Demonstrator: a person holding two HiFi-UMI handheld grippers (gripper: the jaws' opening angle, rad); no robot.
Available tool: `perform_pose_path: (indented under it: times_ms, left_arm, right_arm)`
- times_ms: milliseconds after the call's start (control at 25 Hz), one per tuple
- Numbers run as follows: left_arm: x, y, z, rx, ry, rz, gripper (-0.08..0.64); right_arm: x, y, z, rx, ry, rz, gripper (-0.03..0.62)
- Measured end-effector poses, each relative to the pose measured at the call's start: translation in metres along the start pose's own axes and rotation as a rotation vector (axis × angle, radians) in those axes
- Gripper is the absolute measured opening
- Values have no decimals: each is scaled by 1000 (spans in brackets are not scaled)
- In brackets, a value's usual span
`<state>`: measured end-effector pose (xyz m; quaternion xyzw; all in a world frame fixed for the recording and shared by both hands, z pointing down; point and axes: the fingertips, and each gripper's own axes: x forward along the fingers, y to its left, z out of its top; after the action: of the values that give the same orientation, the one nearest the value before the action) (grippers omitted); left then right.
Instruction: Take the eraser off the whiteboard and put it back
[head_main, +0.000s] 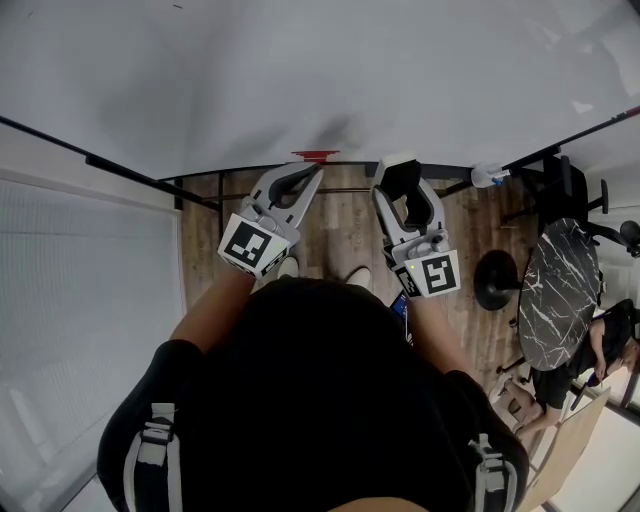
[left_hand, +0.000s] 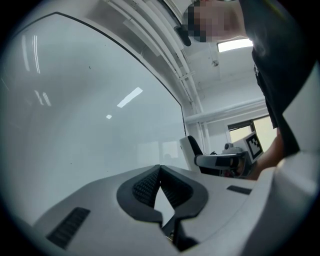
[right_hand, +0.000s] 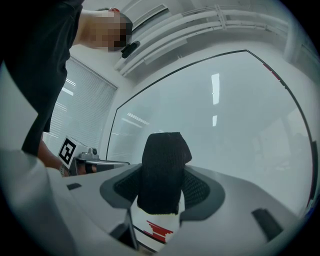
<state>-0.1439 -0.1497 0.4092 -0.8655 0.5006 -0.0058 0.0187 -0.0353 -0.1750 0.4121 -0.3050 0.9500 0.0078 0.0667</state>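
Note:
The eraser (right_hand: 163, 170), a white block with red print and a black felt face, stands upright between the pads of my right gripper (right_hand: 162, 176), which is shut on it. In the head view the same eraser (head_main: 399, 180) sits in the right gripper (head_main: 401, 188), held just in front of the whiteboard (head_main: 300, 70) near its bottom edge. My left gripper (head_main: 306, 176) hovers beside it to the left, its fingertips touching and nothing between them. The left gripper view shows those jaws (left_hand: 160, 171) closed before the whiteboard (left_hand: 75, 110).
A small red object (head_main: 316, 155) sits at the board's lower edge between the grippers. Wooden floor lies below. To the right are a bottle (head_main: 489, 176), a round marble table (head_main: 560, 290), a black chair (head_main: 565, 185) and a seated person (head_main: 600, 345). Window blinds (head_main: 70, 300) are on the left.

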Motion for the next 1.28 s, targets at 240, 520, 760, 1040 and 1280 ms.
perform_pose_path:
  times_ms: [240,520,760,1040,1280]
  left_arm:
    - [1,-1,0,0,-1,1,3]
    - [-1,1,2,-10,-1,11,3]
    - [5,-4,2,1,1,17,3]
    - [22,-16,6,7,1,24,3]
    - [42,-35,8,5,1,38,3]
  right_arm:
    - [-1,-1,-1,16,2,-3,227]
    - [-1,-2,0,23,-2,-8,227]
    - [-6,-9,-3,32,1,-2,227]
    - [-13,-30,-2,44,-2,5,228]
    - [-27,-58,-3,59,9,28,229]
